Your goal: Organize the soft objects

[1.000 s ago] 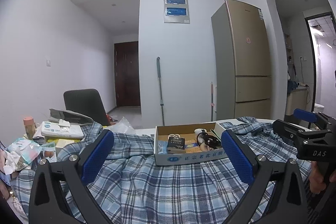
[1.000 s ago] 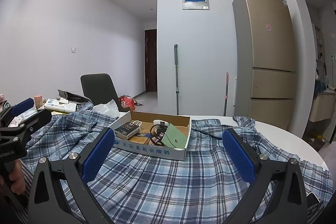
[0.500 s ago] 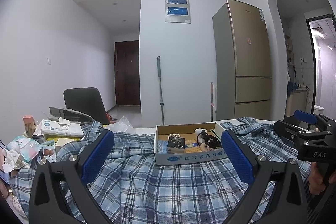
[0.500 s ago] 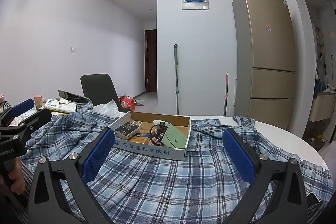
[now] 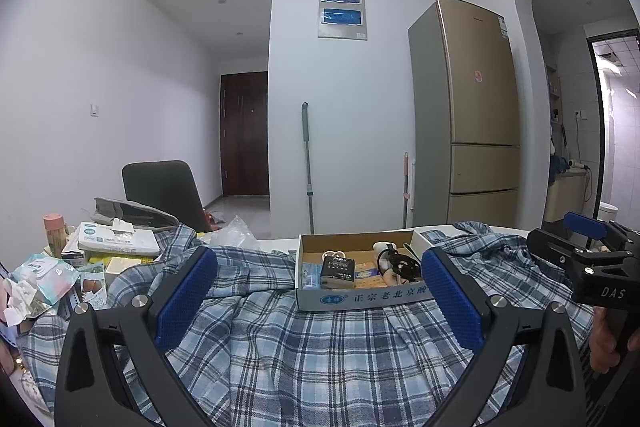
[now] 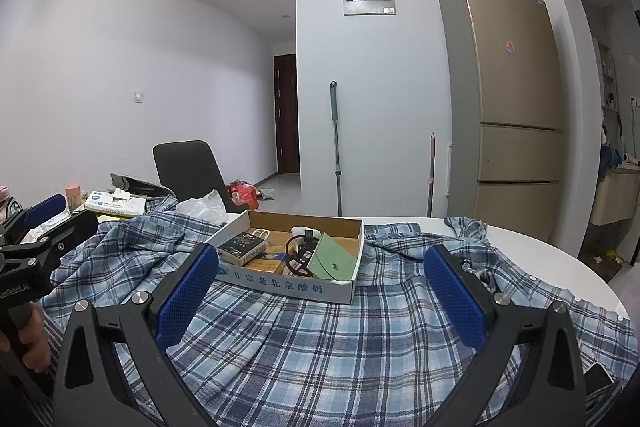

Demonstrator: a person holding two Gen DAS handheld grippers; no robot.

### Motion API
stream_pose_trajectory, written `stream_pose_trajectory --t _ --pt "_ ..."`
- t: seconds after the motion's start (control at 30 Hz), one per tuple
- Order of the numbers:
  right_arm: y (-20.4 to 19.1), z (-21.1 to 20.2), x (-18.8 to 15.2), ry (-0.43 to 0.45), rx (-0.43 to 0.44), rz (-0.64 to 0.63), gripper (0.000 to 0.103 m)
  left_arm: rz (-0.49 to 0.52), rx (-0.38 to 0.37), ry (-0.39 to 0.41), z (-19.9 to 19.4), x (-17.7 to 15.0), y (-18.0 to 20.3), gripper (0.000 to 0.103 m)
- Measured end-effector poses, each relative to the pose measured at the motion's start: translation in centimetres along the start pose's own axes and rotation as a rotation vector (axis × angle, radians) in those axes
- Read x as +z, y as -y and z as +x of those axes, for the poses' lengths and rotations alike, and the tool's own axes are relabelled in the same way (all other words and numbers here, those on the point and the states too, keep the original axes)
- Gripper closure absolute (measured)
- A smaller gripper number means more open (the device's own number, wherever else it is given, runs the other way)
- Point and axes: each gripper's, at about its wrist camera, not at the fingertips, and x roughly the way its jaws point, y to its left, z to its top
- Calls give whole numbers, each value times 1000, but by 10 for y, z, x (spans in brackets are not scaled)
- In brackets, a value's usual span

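A blue and white plaid shirt (image 5: 312, 359) lies spread and wrinkled over the table; it also shows in the right wrist view (image 6: 340, 347). My left gripper (image 5: 318, 301) is open and empty above the shirt's near part. My right gripper (image 6: 320, 299) is open and empty above the shirt too. Each gripper shows in the other's view, the right one at the right edge (image 5: 588, 263) and the left one at the left edge (image 6: 44, 239). Both are hand-held.
A shallow cardboard box (image 5: 362, 297) of small items rests on the shirt, also in the right wrist view (image 6: 288, 281). Tissue packs and clutter (image 5: 100, 251) sit at the table's left. A dark chair (image 5: 160, 191), a fridge (image 5: 472, 115) and a mop (image 5: 308, 163) stand behind. The white table edge (image 6: 568, 259) curves at right.
The left wrist view has tilted very slightly; the clutter at left sits a bit higher in frame. Both grippers stay open and the shirt has not moved.
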Motion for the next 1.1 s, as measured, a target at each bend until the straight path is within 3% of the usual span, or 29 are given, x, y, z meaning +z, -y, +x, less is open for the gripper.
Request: stream_pose_trajectory --t 1.1 --pt "1 1 0 -5 -2 5 0 7 3 -11 -2 4 3 0"
